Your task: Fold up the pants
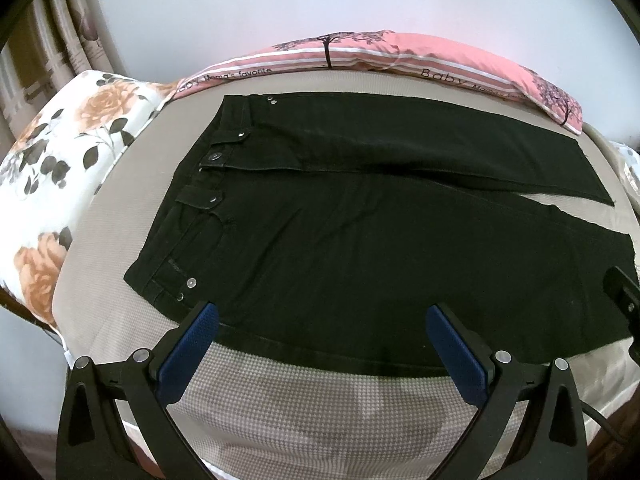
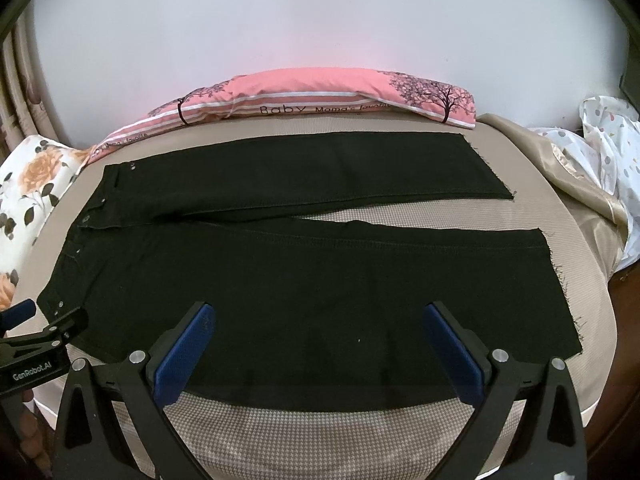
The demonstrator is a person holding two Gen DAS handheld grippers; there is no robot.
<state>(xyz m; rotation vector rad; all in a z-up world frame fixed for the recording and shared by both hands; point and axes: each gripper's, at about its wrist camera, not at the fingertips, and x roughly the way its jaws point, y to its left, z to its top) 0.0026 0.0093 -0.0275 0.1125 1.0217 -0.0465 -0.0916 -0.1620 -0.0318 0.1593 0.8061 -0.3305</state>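
- The pants [image 1: 360,216] are found spread flat on the bed [image 1: 320,408], filling the centre of both frames.
- Long axis: left to right across each frame. The waistband [image 1: 192,200] is pointed to the left, the frayed hems [image 2: 560,280] to the right.
- The two legs are laid side by side, touching near the crotch and parted in a narrow wedge toward the hems; the front, with button and rivets, is turned up.
- This layout is judged to be a start position: no fold is made yet, and the near leg's edge is offered to both grippers.
- Left gripper [image 1: 322,320]: fingers wide apart, nothing held, set over the near edge by the waist end.
- Right gripper [image 2: 320,320]: fingers wide apart, nothing held, set over the near edge at mid-leg.
- This spacing is judged to suit lifting the near leg evenly onto the far one.
- A pink pillow [image 2: 320,100] is noted along the far edge, a floral pillow [image 1: 60,168] at left.
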